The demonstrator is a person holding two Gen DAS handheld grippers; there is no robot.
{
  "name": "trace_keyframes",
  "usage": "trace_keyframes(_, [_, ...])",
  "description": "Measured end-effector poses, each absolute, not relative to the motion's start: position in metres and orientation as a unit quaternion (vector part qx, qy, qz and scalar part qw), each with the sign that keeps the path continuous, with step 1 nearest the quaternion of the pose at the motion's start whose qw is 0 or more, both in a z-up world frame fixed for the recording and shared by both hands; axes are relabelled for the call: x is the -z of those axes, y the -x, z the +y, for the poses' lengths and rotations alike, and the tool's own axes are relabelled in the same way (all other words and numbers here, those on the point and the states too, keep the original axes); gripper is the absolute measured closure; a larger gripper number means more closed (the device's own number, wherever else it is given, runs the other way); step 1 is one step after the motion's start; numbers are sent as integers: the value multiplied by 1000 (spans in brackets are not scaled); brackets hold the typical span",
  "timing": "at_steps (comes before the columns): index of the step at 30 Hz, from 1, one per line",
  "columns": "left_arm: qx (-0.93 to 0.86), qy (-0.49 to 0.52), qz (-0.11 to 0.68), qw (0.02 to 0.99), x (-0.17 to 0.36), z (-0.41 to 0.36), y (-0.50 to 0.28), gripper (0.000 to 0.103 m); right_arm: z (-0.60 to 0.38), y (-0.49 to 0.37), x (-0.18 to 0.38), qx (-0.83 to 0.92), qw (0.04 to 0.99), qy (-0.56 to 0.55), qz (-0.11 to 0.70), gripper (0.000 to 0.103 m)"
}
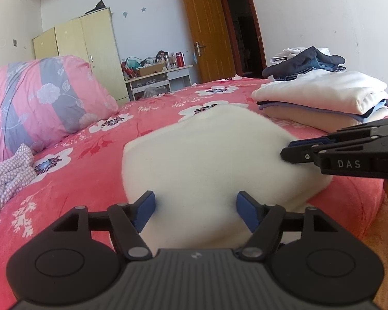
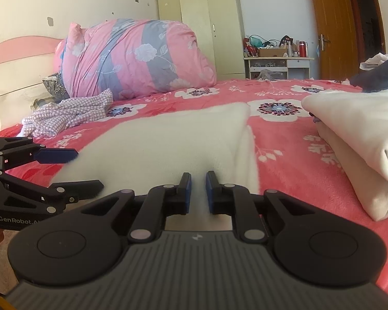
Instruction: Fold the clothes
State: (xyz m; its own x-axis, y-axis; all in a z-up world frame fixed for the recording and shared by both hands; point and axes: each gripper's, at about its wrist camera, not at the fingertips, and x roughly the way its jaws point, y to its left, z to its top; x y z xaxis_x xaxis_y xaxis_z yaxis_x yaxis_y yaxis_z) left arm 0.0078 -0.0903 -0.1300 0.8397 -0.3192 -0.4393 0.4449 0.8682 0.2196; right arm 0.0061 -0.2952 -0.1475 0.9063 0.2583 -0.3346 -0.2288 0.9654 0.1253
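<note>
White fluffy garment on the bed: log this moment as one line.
item: white fluffy garment, folded on pink floral bedspread | left gripper: open, straddling near edge | right gripper: pinching its edge

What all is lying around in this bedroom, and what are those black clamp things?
fluffy white folded garment: one, white, on the bed between both clamps
pink floral bedspread: one, pink, covers the bed
stack of folded clothes: one, cream and white, right of the garment
dark crumpled clothes: one heap, navy, behind the stack
pink and grey quilt bundle: one, near the headboard
checked lilac cloth: one, crumpled, beside the quilt
cream wardrobe: one, far wall
brown wooden door: one, open
left gripper: black, blue pads, open around the garment's edge
right gripper: black, pinching the garment
</note>
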Motion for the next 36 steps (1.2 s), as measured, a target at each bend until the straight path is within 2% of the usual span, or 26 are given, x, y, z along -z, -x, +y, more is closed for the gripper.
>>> trace_keyframes(13, [197, -149, 221, 943, 122, -89, -11, 28, -294, -5, 149, -127, 976, -42, 173, 85])
trace_keyframes(22, [195, -168, 174, 951, 96, -96, -9, 27, -291, -4, 149, -129, 976, -40, 170, 80])
trace_keyframes(28, [194, -138, 190, 952, 95, -97, -20, 27, -292, -3, 148, -132, 976, -41, 170, 79])
trace_keyframes(33, [173, -112, 225, 952, 106, -78, -12, 27, -297, -2, 143, -153, 972, -53, 169, 70])
trace_keyframes(36, [176, -94, 237, 951, 112, -64, -8, 27, -299, -1, 131, -167, 970, -60, 169, 60])
